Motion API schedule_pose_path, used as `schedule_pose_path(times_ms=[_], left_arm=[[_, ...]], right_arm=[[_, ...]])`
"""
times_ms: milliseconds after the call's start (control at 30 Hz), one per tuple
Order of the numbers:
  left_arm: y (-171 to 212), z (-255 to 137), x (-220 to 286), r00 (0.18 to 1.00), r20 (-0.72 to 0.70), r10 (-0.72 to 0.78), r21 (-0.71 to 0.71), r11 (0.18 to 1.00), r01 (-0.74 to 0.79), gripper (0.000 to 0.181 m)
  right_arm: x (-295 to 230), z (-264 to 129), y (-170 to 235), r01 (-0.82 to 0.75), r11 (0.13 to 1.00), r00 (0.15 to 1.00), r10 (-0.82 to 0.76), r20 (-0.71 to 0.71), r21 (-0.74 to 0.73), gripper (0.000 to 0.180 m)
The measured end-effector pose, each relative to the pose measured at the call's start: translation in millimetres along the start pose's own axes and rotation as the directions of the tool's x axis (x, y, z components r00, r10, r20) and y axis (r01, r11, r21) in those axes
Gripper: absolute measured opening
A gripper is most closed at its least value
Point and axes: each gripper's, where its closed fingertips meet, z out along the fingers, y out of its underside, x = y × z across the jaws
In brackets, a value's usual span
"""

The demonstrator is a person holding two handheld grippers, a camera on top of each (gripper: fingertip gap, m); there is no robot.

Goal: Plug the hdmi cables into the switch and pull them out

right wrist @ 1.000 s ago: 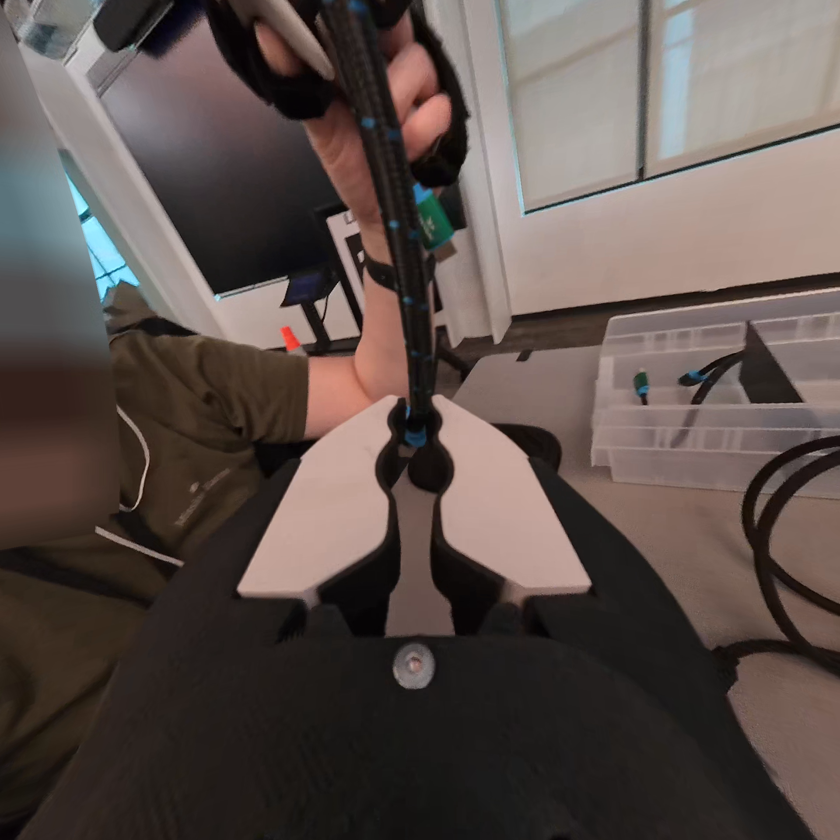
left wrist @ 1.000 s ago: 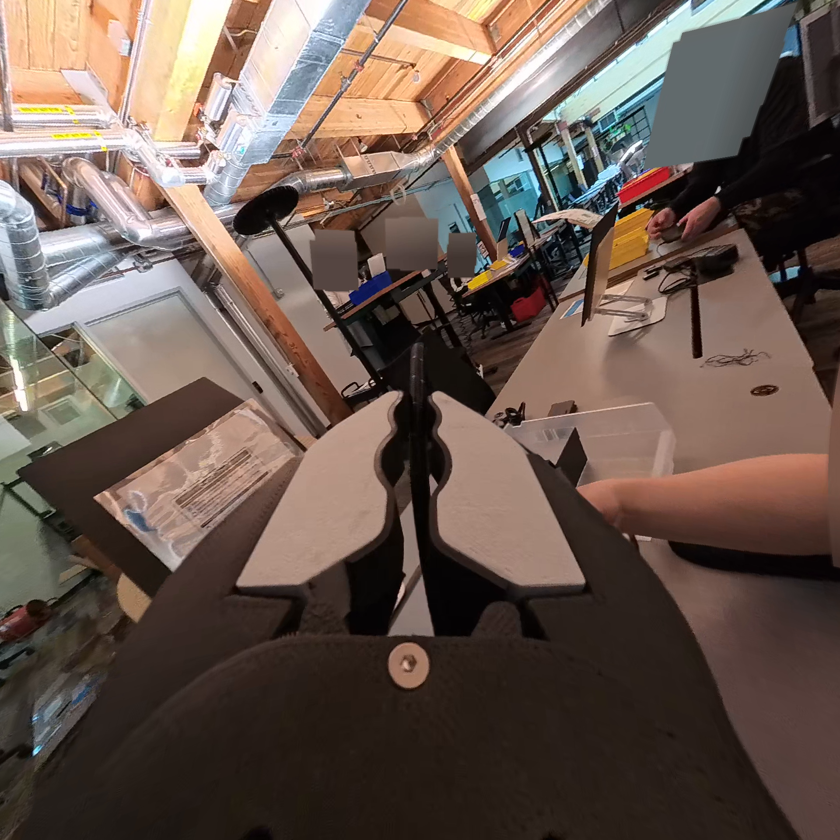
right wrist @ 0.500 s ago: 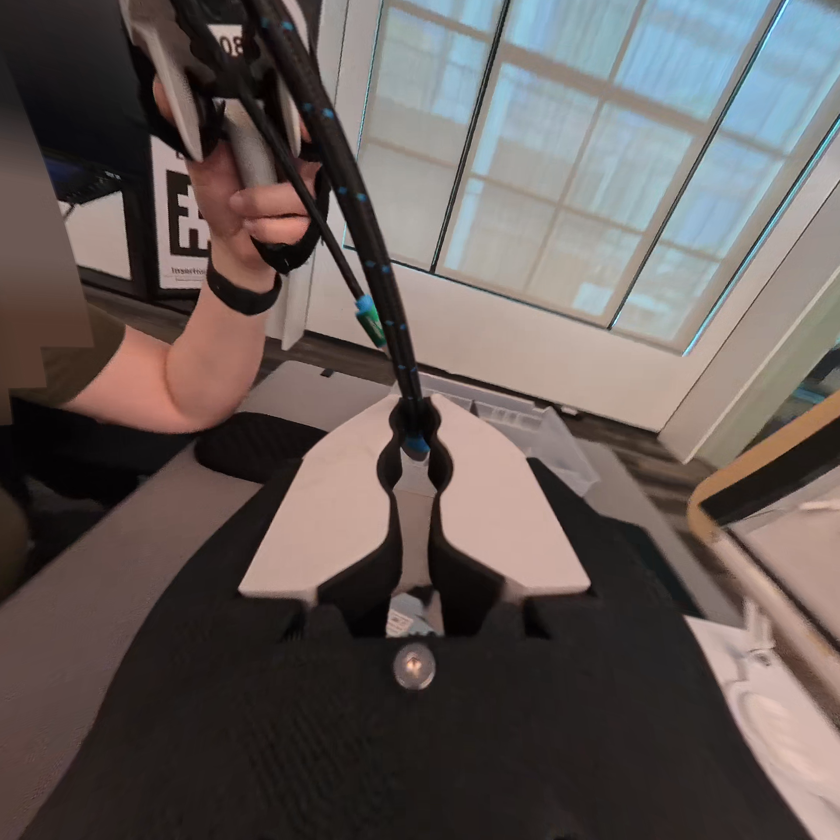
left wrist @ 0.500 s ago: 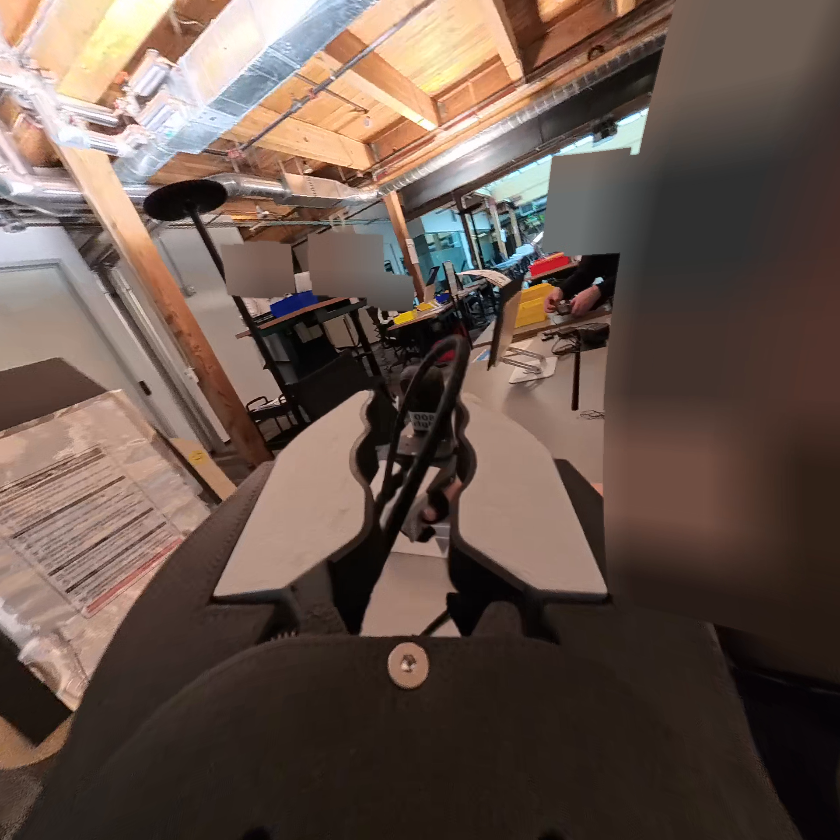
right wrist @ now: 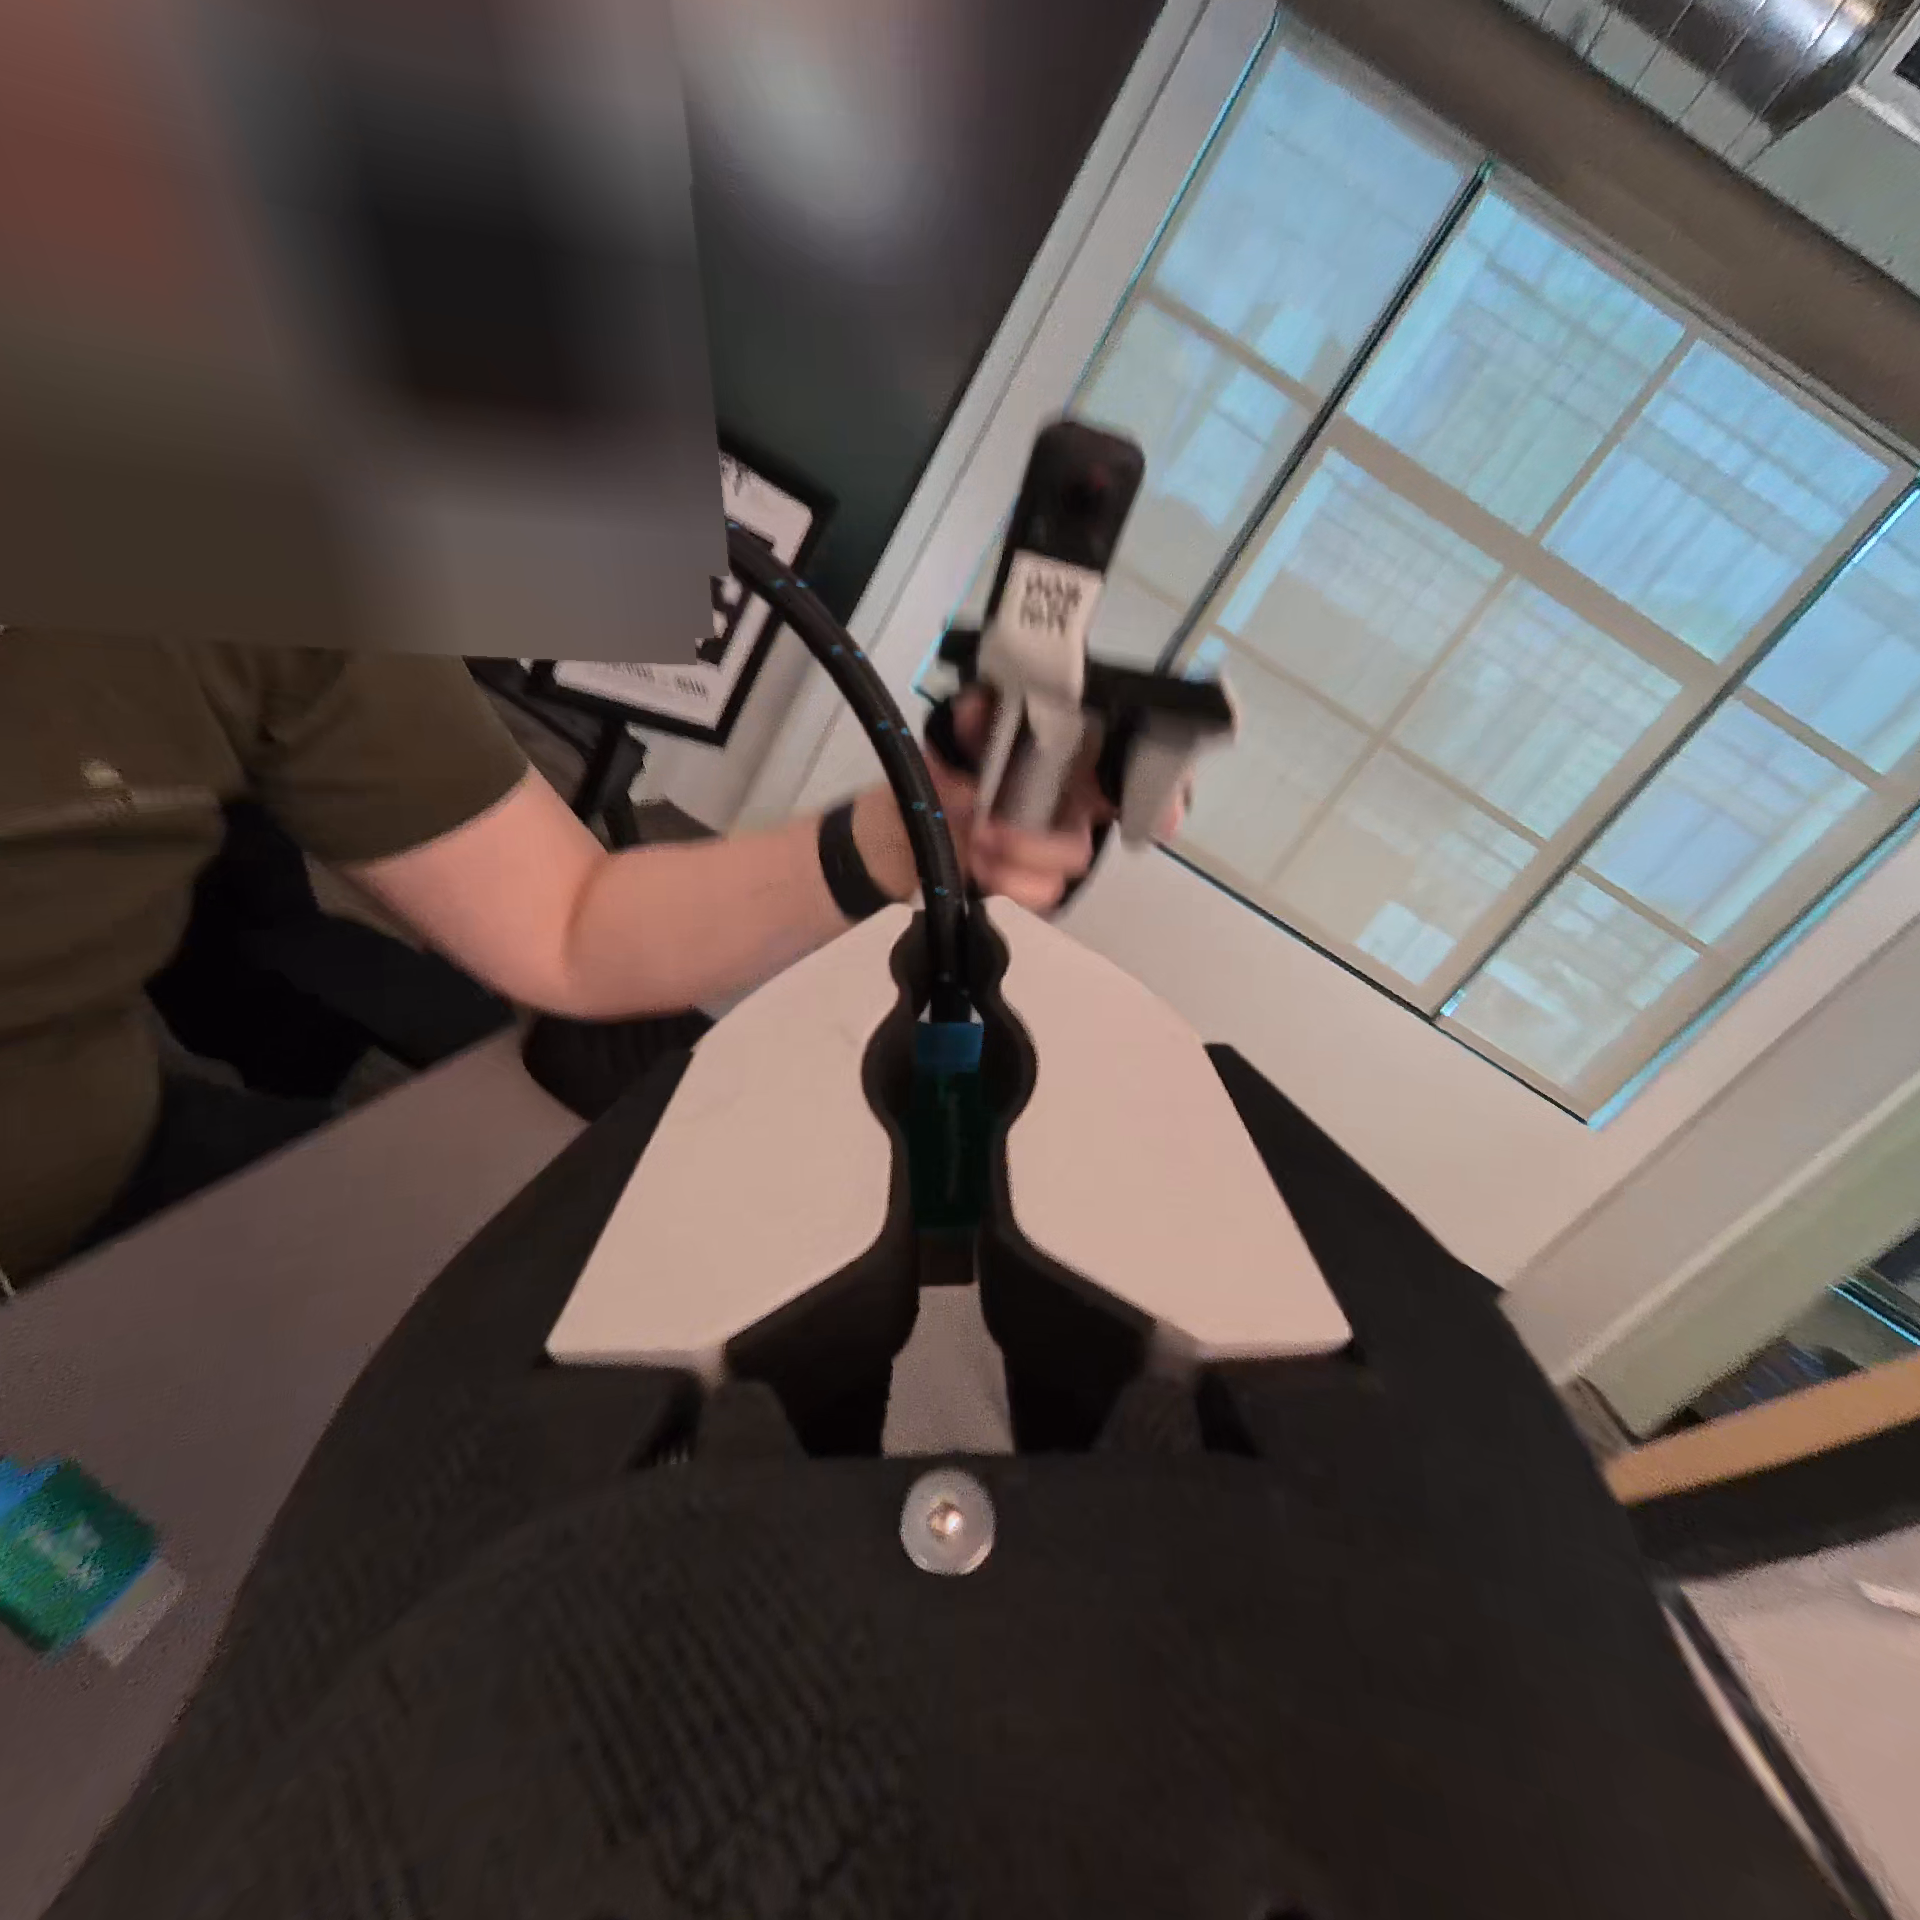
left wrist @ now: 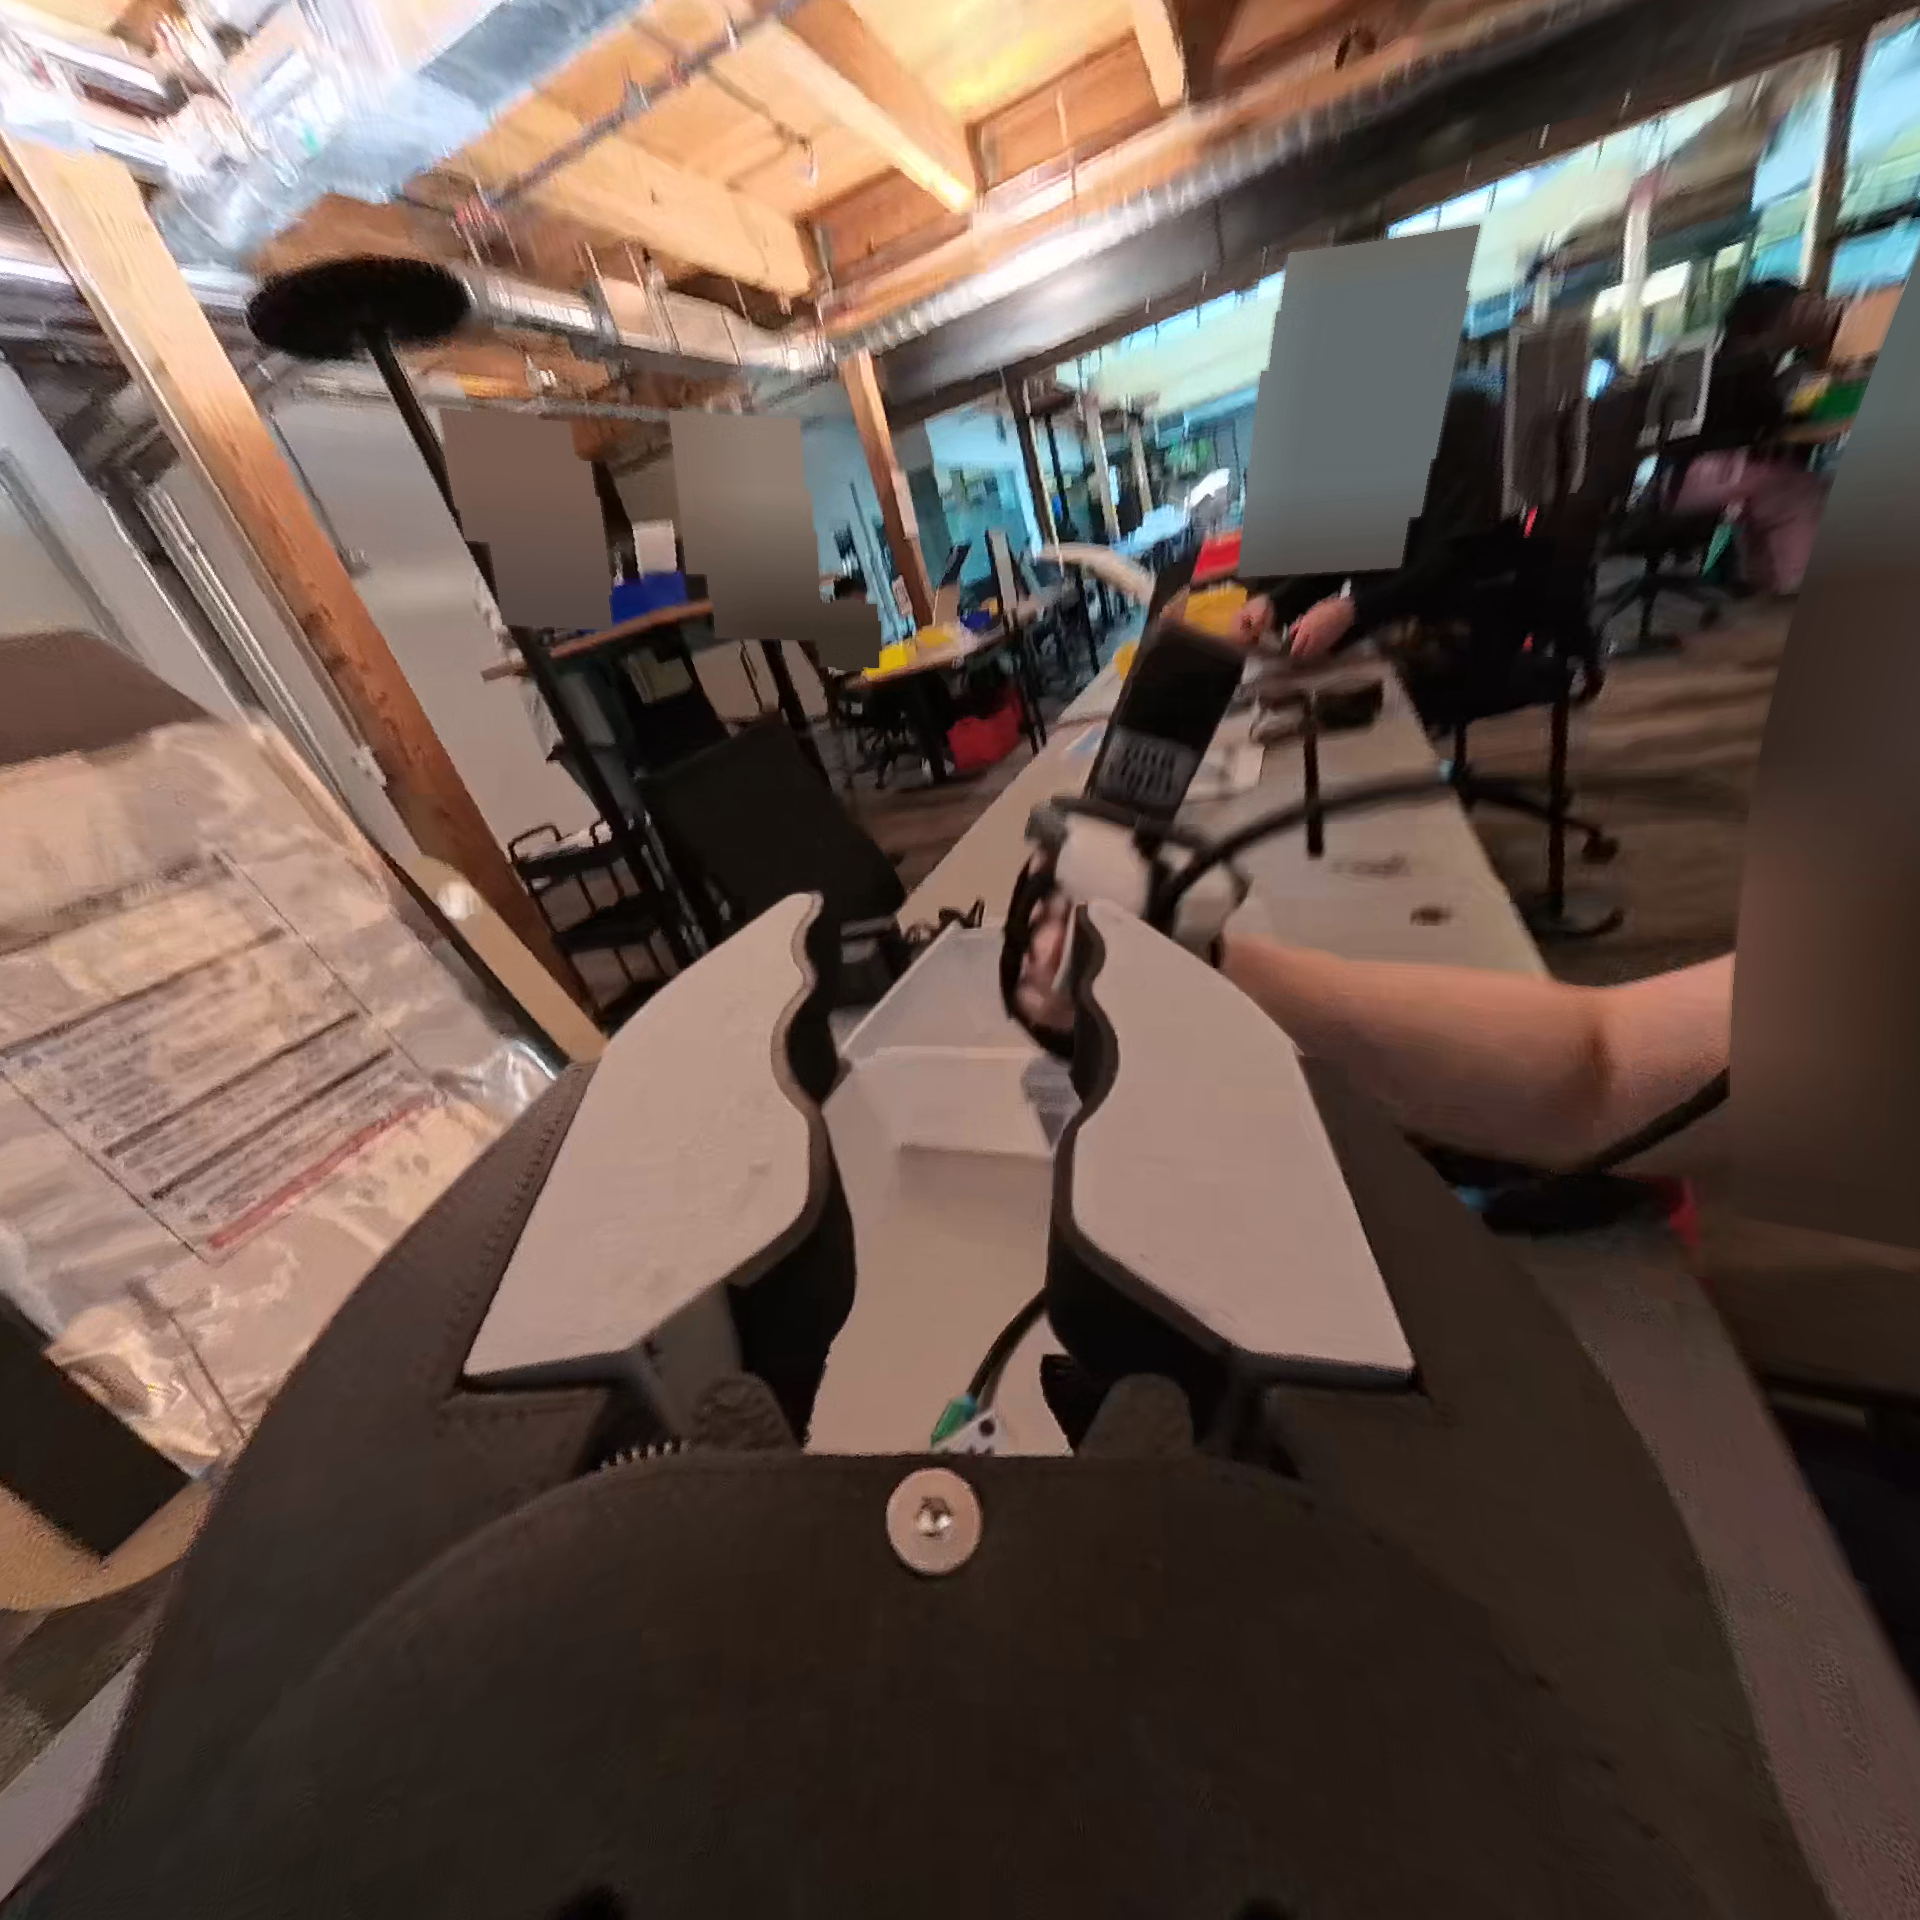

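Note:
My right gripper [right wrist: 951,920] is shut on the blue-green plug [right wrist: 945,1132] of a black braided HDMI cable [right wrist: 883,717], which arcs up and to the left out of the fingertips. My left gripper [left wrist: 951,925] is open and empty, above the grey table [left wrist: 1382,883]. A green plug on a thin black cable [left wrist: 961,1423] lies on the table between the bases of its fingers. Each gripper also shows, blurred, in the other's view: the right one [left wrist: 1091,883] with a cable loop, the left one [right wrist: 1049,707] in a gloved hand. No switch shows in either view.
A clear plastic bin [left wrist: 956,1049] stands just beyond the left fingertips. The person's forearm [left wrist: 1455,1039] reaches across from the right. Another green plug [right wrist: 62,1548] lies at the table's lower left in the right wrist view. A laptop on a stand [left wrist: 1164,717] is farther along the table.
My left gripper has opened and let go of the thin black cable; its green plug now lies on the table. The braided cable's plug sits deeper between my right fingers. Both views have swung.

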Motion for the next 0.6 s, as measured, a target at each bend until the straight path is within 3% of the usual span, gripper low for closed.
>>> schedule_pose_path(times_ms=[167, 267, 467, 600], left_arm=[[77.5, 63.9, 26.8, 0.989, -0.15, 0.007, -0.106, 0.994, -0.023, 0.05], [102.1, 86.3, 44.7, 0.984, -0.164, 0.077, -0.125, 0.987, -0.098, 0.059], [84.3, 92.2, 54.6, 0.99, -0.097, 0.103, 0.041, 0.994, -0.1, 0.056], [74.1, 87.2, 64.4, 0.982, -0.112, 0.149, 0.098, 0.986, -0.138, 0.044]], right_arm=[[2.8, 9.4, -11.9, -0.09, 0.995, 0.996, 0.091, -0.019, 0.032, 0.007], [1.5, 16.1, -14.4, -0.137, 0.99, 0.99, 0.138, -0.021, 0.012, 0.008], [-2.9, 28.2, -11.8, -0.199, 0.978, 0.98, 0.198, -0.017, -0.057, 0.007], [2.4, 29.0, -11.1, -0.217, 0.974, 0.975, 0.213, -0.056, -0.065, 0.008]])
